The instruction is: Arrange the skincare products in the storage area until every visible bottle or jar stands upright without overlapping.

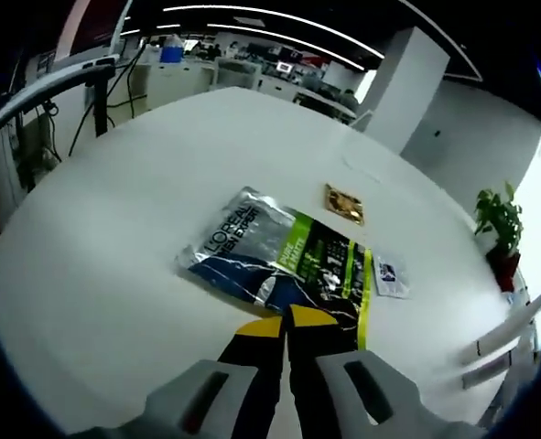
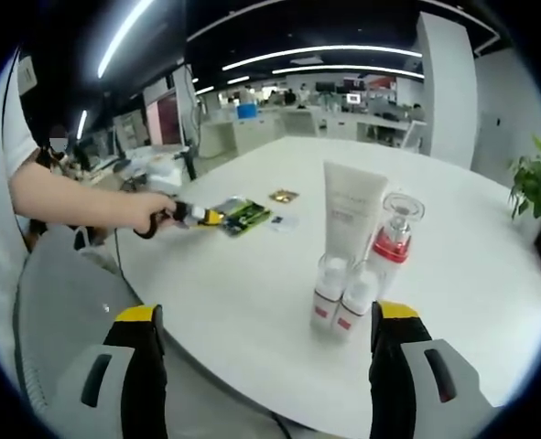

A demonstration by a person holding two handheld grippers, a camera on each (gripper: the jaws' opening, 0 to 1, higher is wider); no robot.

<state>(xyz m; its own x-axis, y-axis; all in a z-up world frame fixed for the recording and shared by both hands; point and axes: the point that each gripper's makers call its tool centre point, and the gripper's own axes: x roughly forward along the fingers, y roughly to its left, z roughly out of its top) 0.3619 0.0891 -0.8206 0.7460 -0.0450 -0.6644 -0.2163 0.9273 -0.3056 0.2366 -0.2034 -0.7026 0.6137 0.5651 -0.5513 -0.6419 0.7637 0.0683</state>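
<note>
Gripping: my left gripper (image 1: 286, 322) has its yellow-tipped jaws closed on the near edge of the flat silver, blue and green foil sachet (image 1: 275, 257), which lies on the round white table (image 1: 114, 219).
Right gripper (image 2: 265, 320): jaws spread wide, holding nothing.
Products: white upright tube (image 2: 353, 208), clear red-collared pump bottle (image 2: 396, 235) and two small white bottles (image 2: 343, 294) stand clustered just beyond my right jaws.
Beyond the sachet: small gold packet (image 1: 344, 203), small white packet (image 1: 390, 275).

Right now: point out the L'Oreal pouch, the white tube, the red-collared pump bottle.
L'Oreal pouch (image 1: 279, 256), left gripper view, middle of its printed face.
White tube (image 2: 353, 212), right gripper view, middle of its body.
Red-collared pump bottle (image 2: 392, 247), right gripper view, on the red collar.
</note>
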